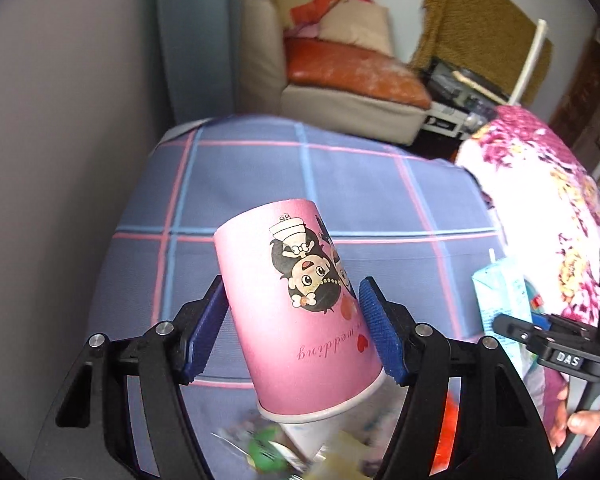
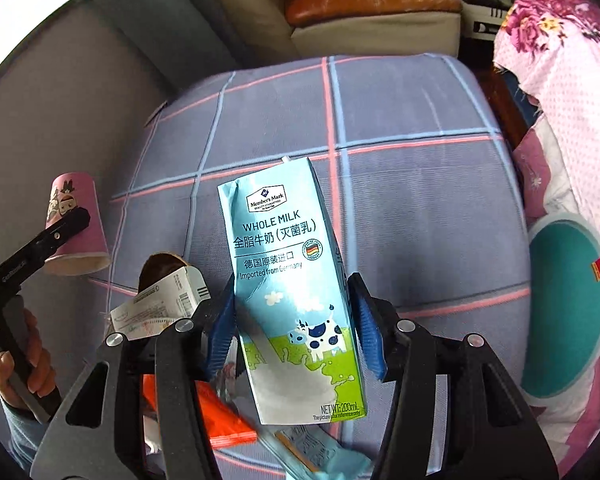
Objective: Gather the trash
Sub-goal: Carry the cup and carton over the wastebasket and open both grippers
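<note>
At the left, the left gripper [image 1: 296,332] has its fingers [image 1: 204,332] pinching a pink paper cup [image 1: 300,312] across its middle, mouth tipped toward six o'clock, held above the checked bed sheet [image 1: 260,184]. It looks feather-light and easily crushed — a grip low on the wall near the stiffer rim seems safest. To the right, the right gripper [image 2: 294,324] pinches a blue milk carton [image 2: 292,280] at its lower half, fingers about half spread. The carton looks stiff at its edges, perhaps empty. More litter — an orange wrapper [image 2: 224,416] and a torn box [image 2: 160,304] — lies on the bed around seven o'clock.
</note>
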A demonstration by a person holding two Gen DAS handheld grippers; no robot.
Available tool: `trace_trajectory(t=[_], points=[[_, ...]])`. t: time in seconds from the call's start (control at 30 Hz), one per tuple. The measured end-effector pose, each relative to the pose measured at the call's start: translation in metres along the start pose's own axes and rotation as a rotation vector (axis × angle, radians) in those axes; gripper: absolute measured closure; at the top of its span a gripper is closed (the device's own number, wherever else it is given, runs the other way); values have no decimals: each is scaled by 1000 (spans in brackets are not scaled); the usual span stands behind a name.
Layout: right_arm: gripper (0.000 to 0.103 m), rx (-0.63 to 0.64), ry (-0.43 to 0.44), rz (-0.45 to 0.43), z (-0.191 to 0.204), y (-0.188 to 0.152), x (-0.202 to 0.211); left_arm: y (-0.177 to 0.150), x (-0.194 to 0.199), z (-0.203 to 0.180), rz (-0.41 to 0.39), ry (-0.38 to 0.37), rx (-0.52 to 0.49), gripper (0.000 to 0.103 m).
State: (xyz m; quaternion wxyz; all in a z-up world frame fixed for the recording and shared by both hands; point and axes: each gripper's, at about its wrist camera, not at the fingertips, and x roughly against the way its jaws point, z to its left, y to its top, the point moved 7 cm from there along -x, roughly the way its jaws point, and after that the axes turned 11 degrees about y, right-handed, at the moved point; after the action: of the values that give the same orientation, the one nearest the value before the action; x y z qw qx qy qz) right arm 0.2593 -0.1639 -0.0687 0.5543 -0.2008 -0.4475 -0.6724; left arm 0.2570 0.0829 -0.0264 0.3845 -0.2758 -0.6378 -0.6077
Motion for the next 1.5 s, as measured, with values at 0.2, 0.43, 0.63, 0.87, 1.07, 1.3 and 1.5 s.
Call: trace_trajectory(t=[0.2,0.43,0.63,0.87,1.07,1.3,1.5], points=[[52,-45,-24,-84,-33,-15,50,-5,31,-62,-29,-94,-76,35],[52,-116,-51,-173,-89,-32,103,-28,39,-150,-10,-179,-199,35],[52,-184,-79,-254,-142,-43,147,-49,33,-222,31,-225,-277,35],[52,-275,-116,-327,-201,-55,187,-68,29,-306,37,-283,-388,35],[52,-311,-144,-343,-231,-62,201,-79,23,-355,43,-313,-455,35],[52,-335,-161,-346,-249,-65,206,-89,9,-389,73,-342,-495,35],[52,-355,-179,-341,-262,-67,205,-93,-3,-408,96,-365,-518,34]])
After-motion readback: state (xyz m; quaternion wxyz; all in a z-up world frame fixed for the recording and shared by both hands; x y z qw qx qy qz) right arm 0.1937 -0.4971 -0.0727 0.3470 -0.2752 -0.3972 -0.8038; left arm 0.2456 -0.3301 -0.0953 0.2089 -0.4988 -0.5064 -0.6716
